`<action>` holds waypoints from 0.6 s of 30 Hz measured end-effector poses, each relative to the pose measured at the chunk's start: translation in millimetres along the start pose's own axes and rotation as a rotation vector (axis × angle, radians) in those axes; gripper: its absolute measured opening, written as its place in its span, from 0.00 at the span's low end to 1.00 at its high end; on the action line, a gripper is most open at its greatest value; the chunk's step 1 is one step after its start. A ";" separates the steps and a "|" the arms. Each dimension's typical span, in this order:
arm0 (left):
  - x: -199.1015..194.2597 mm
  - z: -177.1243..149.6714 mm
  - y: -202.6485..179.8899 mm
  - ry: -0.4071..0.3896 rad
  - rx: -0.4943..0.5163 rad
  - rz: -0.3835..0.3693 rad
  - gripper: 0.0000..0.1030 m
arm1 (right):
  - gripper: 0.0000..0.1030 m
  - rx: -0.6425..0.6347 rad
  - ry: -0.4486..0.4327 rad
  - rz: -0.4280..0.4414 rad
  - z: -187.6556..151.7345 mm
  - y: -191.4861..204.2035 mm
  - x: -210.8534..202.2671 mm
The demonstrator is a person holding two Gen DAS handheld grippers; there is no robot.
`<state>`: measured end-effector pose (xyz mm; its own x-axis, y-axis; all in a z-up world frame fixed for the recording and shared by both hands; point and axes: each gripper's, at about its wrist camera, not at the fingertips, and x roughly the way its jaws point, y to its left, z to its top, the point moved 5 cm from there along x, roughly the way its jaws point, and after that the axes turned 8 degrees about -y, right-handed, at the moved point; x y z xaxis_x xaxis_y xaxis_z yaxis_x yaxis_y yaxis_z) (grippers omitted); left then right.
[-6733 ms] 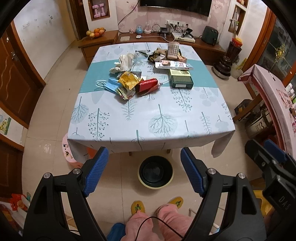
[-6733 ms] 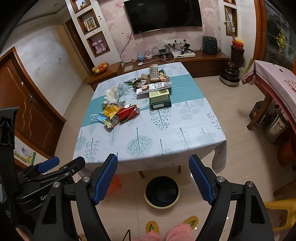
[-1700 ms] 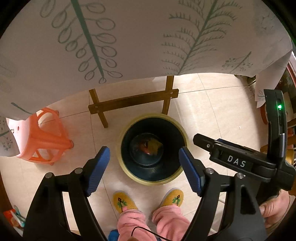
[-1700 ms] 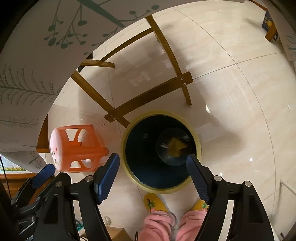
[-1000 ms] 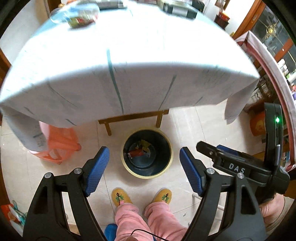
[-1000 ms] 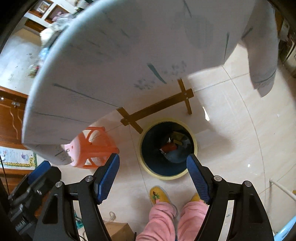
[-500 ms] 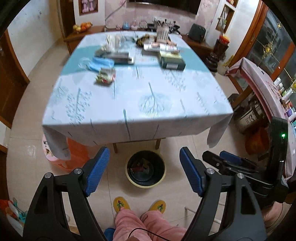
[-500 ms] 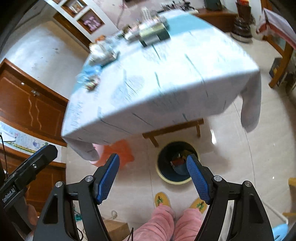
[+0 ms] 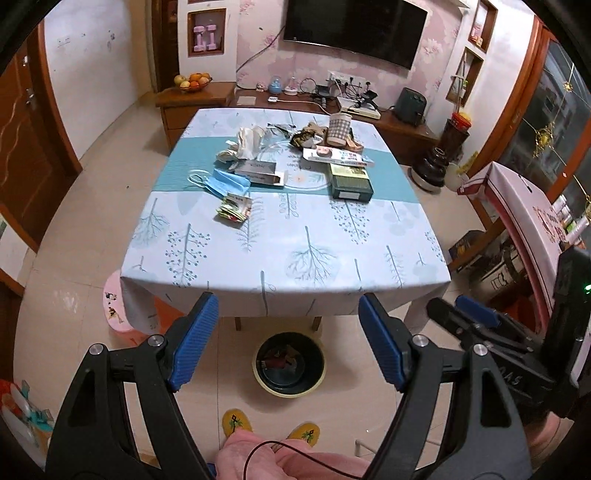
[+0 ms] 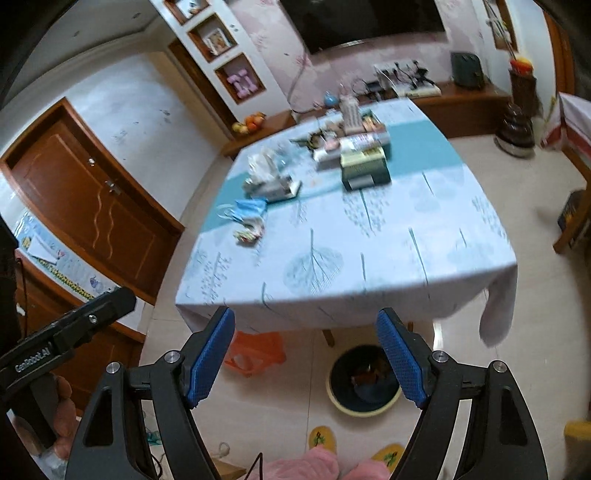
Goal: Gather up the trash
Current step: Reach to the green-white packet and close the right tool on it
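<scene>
The left gripper [image 9: 288, 339] and right gripper [image 10: 306, 356] both hang spread wide and hold nothing. Below the table's near edge stands the round dark bin with cream rim [image 9: 263, 380], its contents (reddish scraps) indistinct. Beyond the bin, on the tree-printed tablecloth [image 9: 314, 254], lie a blue face mask [image 9: 225, 183] and a crumpled wrapper [image 9: 234, 209], blurred in the right wrist view.

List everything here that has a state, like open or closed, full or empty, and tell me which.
Left tongs: open, holding nothing.
Right tongs: open, holding nothing.
Trash bin: no lid, some trash at the bottom.
TV: screen dark.
Grey carton: lying flat, end flap open.
Blue face mask: crumpled on the tablecloth.
Checked paper cup: upright.
Wooden door: closed.
</scene>
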<state>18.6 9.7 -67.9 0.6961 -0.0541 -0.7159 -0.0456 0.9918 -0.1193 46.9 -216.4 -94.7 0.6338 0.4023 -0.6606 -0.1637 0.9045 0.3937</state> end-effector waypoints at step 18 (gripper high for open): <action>63.1 48.5 72.6 0.009 -0.033 0.020 0.74 | 0.78 -0.124 -0.048 0.030 84.4 68.8 73.6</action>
<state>93.9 83.9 -88.4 0.6881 -0.0354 -0.7247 -0.0833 0.9883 -0.1275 146.1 -136.5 -62.3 0.6626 0.4244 -0.6171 -0.2729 0.9041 0.3288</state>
